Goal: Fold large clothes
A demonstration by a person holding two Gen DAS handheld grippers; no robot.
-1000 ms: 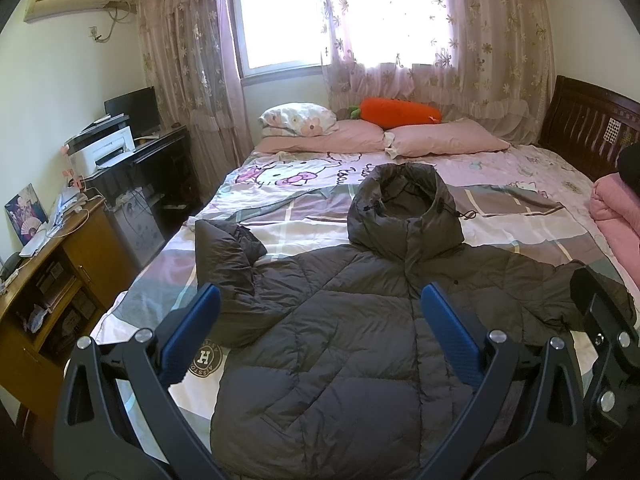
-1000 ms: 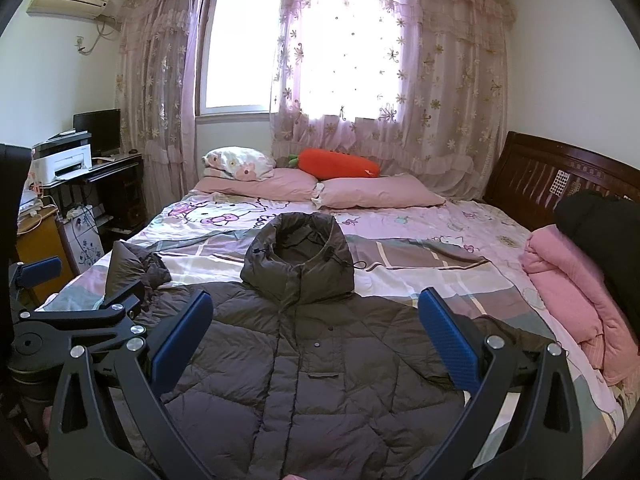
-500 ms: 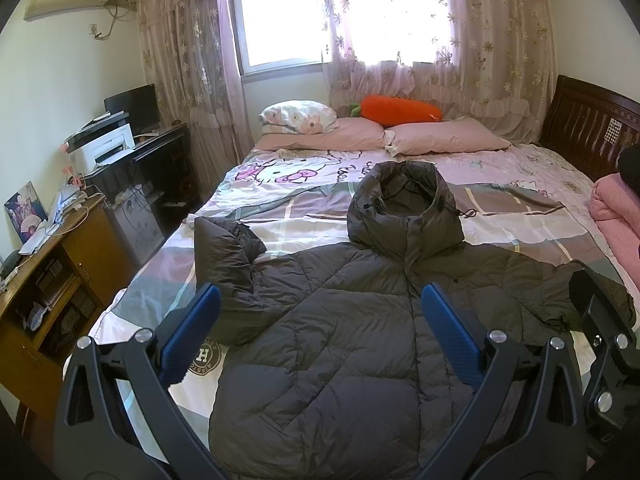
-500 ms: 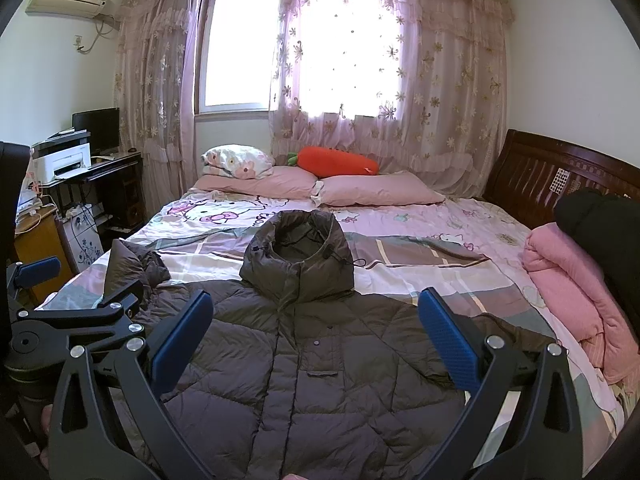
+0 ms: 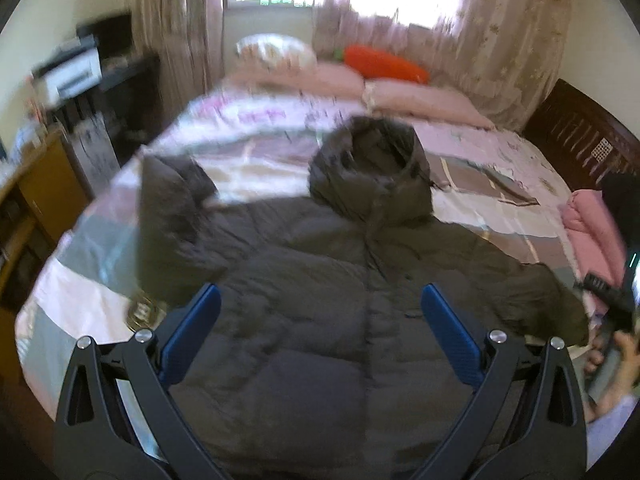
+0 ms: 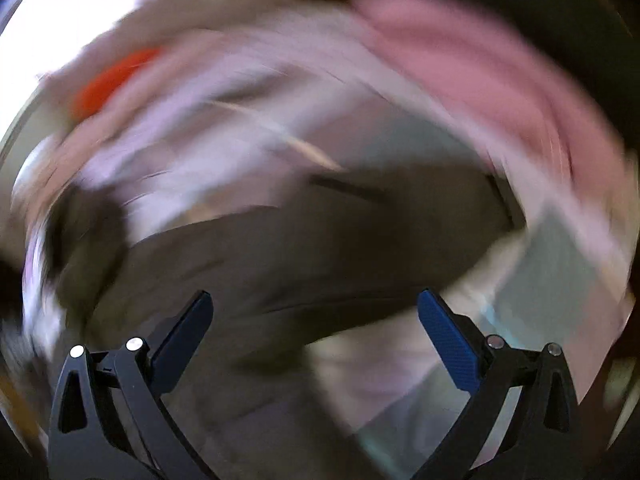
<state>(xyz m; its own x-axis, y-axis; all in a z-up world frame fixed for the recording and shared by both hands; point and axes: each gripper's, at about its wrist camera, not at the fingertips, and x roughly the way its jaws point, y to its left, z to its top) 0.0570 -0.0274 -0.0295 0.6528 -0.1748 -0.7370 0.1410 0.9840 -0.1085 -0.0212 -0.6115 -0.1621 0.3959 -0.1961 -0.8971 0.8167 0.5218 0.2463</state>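
Fingers (image 5: 192,328) of the left gripper (image 5: 320,332) stand spread and released above the jacket (image 5: 320,300), at lower centre of the left view. Jacket placement: flat on the bed (image 5: 248,148), front up, hood (image 5: 372,172) toward the pillows, likely spread for folding. Right gripper (image 6: 316,334): fingers (image 6: 444,340) apart, grasping nothing, over 1 sleeve (image 6: 360,248) at frame centre; heavy blur hides detail.

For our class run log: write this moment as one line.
stage: approach | jacket: spread flat on bed, unfolded | left gripper: open, empty | right gripper: open, empty, view motion-blurred
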